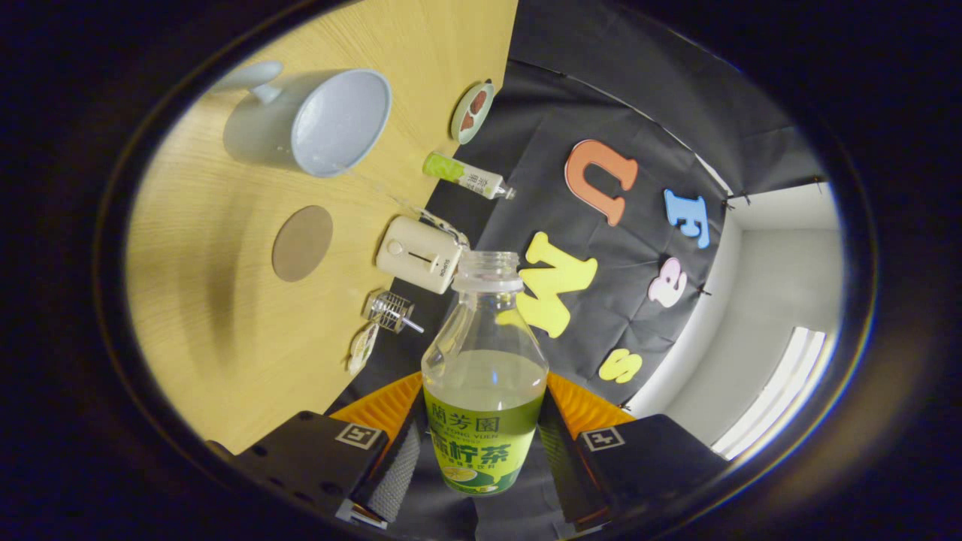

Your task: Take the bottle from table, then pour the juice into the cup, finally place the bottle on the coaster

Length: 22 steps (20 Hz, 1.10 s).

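The gripper (481, 451) clamps the bottle (485, 383) at its labelled body, one finger pressed to each side, the jaws closed only as far as the bottle's width allows. The bottle is uncapped, its open neck pointing away from the fingers, and pale juice fills it to about the shoulder, the liquid surface lying level across the body. The whole view is rolled, so the wooden table (225, 338) stands on edge beside the bottle rather than beneath it.

On that table, well beyond the fingers, the pale blue cup (323, 120) shows its open mouth and its handle. Between cup and gripper lies the round brown coaster (302, 243), bare. Near the table's far edge sit a small cream device (418, 254), a wire-coiled metal piece (391, 310) and, beside that, a small clear wrapper (362, 349). Farther along the same edge are a green-and-white tube (466, 175) and a small dish (472, 112) with brown pieces in it. The bottle is lifted off the table, apart from cup and coaster alike.
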Tool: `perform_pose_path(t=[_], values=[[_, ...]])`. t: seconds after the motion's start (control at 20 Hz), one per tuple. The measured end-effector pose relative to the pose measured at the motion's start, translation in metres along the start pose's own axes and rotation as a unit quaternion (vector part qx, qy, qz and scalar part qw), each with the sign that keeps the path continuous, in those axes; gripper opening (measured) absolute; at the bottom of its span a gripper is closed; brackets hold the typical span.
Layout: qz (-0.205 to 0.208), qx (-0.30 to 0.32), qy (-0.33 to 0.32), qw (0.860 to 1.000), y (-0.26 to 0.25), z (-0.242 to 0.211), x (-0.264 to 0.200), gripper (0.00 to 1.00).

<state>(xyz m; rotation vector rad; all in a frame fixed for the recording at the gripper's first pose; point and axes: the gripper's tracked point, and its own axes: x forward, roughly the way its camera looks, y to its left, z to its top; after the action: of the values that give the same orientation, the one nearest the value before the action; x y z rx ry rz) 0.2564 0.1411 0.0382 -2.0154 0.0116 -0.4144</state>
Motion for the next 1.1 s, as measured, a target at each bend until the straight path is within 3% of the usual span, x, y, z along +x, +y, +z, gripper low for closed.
perform_pose_path(t=[1.1], values=[[-0.025,-0.081,-0.011,0.996,-0.020,0.011,-0.002,0.81]])
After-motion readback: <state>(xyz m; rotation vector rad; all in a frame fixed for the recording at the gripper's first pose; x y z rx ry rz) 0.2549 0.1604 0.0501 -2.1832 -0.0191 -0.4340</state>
